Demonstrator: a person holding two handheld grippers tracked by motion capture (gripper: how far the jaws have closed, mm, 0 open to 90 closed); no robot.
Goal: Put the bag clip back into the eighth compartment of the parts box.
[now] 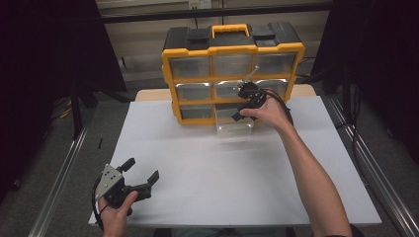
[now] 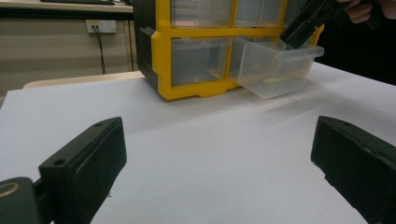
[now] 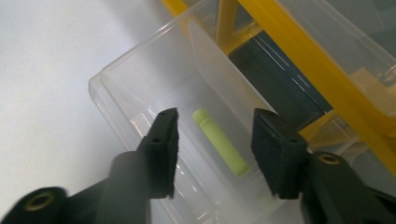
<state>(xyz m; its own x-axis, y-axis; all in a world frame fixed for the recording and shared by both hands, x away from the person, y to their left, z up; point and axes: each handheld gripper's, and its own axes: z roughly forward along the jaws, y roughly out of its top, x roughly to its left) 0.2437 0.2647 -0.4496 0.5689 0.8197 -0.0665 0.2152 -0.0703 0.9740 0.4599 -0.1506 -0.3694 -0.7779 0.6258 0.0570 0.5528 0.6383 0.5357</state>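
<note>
A yellow and black drawer cabinet [image 1: 232,49] stands at the back of the white table [image 1: 222,173]. Its bottom middle clear drawer [image 1: 234,127] is pulled out and sags forward; the left gripper view has it at the right [image 2: 275,70]. A light green stick [image 3: 219,140] lies on the drawer floor, and is faintly seen through the wall as the green stick [image 2: 274,80]. My right gripper [image 3: 217,115] hovers over the drawer, open, its jaws either side of the stick and clear of it; from above the right gripper [image 1: 241,109] points down into the drawer. My left gripper [image 1: 142,169] rests open at the near left, holding nothing.
The cabinet holds several other clear drawers, all pushed in, with a yellow carry handle [image 1: 230,29] on top. Metal rails [image 1: 64,168] run along both sides of the table. A wide stretch of white table lies between the left gripper [image 2: 219,140] and the cabinet.
</note>
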